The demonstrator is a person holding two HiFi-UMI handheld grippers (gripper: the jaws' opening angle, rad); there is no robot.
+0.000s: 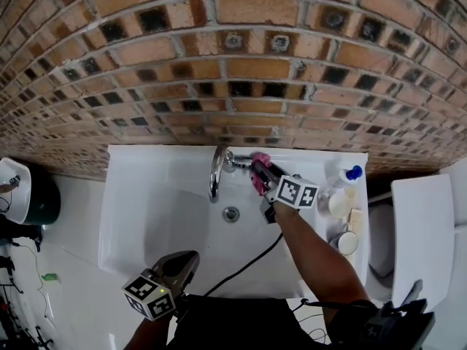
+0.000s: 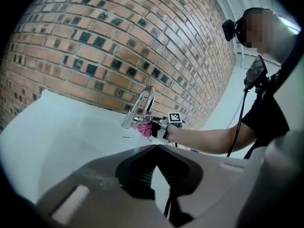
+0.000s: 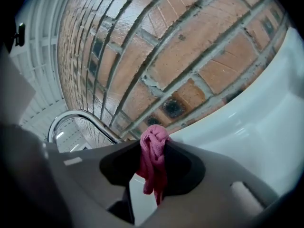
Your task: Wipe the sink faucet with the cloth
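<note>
Light: bright, even, diffuse; the white sink (image 1: pixel 146 195) around the faucet (image 1: pixel 216 168) nearly washes out.
Shadows: faint, soft-edged.
Glare: bright streaks on the faucet's chrome.
Distortion: heavy fisheye in both gripper views, milder in head view; wall (image 2: pixel 95 46) behind the faucet bows, corners go black.
Focus: cloth (image 3: pixel 153 158) sharp; nearest foreground soft.

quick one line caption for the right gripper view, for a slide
The right gripper clamps a pink cloth, the chrome faucet arching at left, white sink and brick wall beyond.
</note>
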